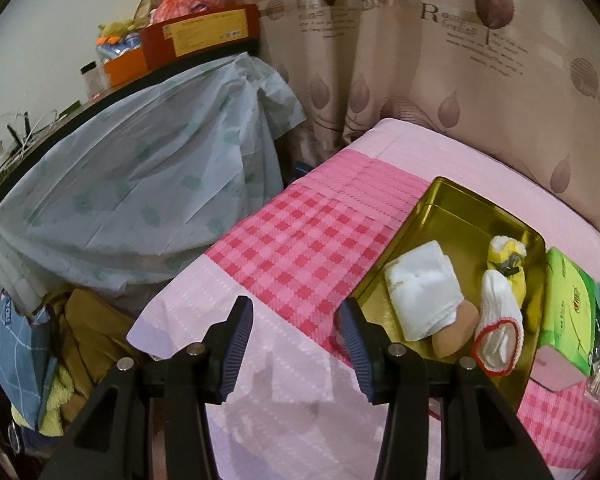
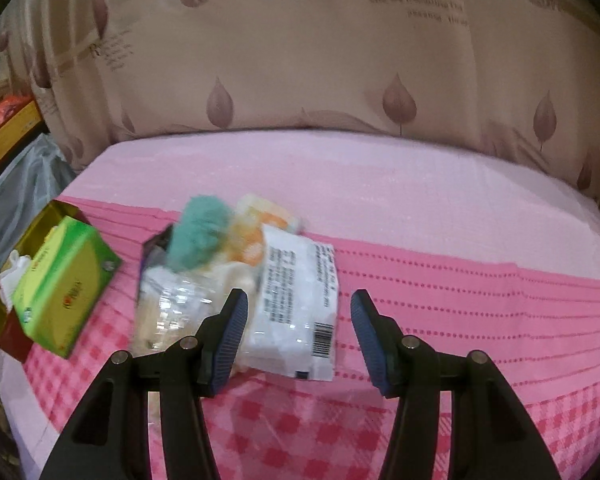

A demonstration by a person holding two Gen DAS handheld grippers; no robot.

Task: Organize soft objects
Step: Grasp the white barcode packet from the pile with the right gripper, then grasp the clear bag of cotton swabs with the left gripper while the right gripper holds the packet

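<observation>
A gold tin tray (image 1: 456, 204) lies on the pink checked bedspread (image 1: 300, 240). In it are a folded white cloth (image 1: 420, 288), a beige sponge (image 1: 456, 332), a white sock with a red cuff (image 1: 496, 320) and a yellow-and-white sock (image 1: 506, 258). My left gripper (image 1: 296, 344) hovers open over the bedspread, left of the tray, holding nothing. In the right wrist view a white packet with a barcode (image 2: 296, 308) lies on the bed beside a clear container (image 2: 172, 304) of soft items with a teal fluffy piece (image 2: 198, 232) on top. My right gripper (image 2: 296, 340) stands open just above the packet.
A green tissue box (image 2: 66, 292) sits next to the tray (image 2: 62, 210), left of the clear container. A beige printed curtain (image 2: 300, 60) hangs behind the bed. Left of the bed stands furniture draped in a pale blue sheet (image 1: 140, 184), with boxes on top and clothes piled below.
</observation>
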